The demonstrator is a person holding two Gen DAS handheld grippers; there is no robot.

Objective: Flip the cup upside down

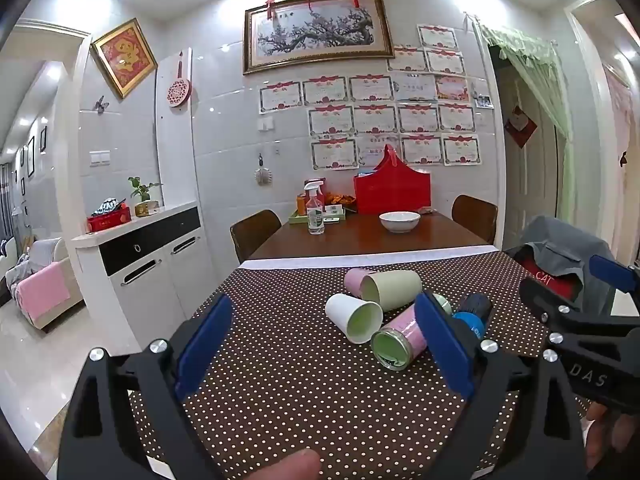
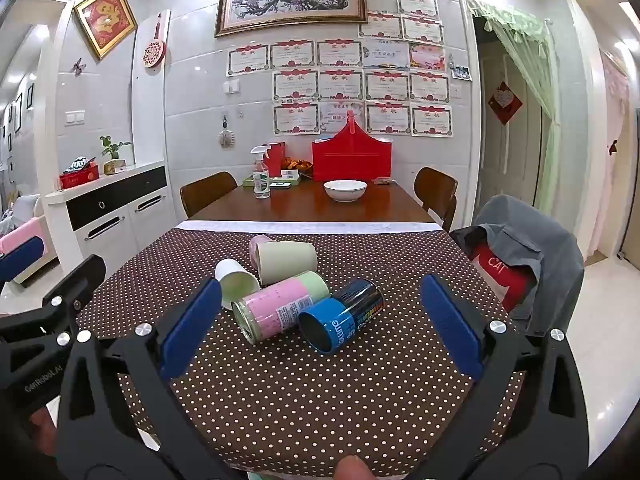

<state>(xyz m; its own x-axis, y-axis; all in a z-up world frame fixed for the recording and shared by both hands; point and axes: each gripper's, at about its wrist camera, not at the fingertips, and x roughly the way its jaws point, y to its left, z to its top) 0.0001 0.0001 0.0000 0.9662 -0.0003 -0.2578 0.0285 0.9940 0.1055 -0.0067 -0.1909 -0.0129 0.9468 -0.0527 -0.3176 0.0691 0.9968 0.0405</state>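
Tiled dining room, certificates papering the back wall, and up front a counter (image 2: 320, 392) under a brown polka-dot cloth. Five cups lie toppled in a cluster in the middle of it, every one on its side.

Left gripper (image 1: 324, 346) hangs over the near edge of the cloth, jaws spread wide, nothing between them. Just beyond its right finger lies the pink cup (image 1: 398, 340), its green-lined mouth turned toward the camera; that finger covers part of its far end. The white cup (image 1: 354, 318) sits to the left of it, mouth also facing this way, ahead of the gripper and clear of both fingers. Behind these two, the beige cup (image 1: 394, 288) lies crosswise, and a pale pink cup (image 1: 354, 280) peeks out behind it, touching it. The blue cup (image 1: 474, 314) is half hidden past the right finger.

Over to the right gripper (image 2: 320, 324), also wide open and holding nothing. From here the blue cup (image 2: 342, 316) lies right between the fingers' line, dark mouth toward the camera, apart from both pads. The pink cup (image 2: 278, 308) presses against its left side, and the white cup (image 2: 236, 282) is tucked just behind the left finger. The beige cup (image 2: 286, 262) rests farther back.

Beyond the cloth, bare wood carries a white bowl (image 2: 345, 190) and a spray bottle (image 2: 261, 178). A chair draped in a grey jacket (image 2: 528, 248) stands to the right of the counter.
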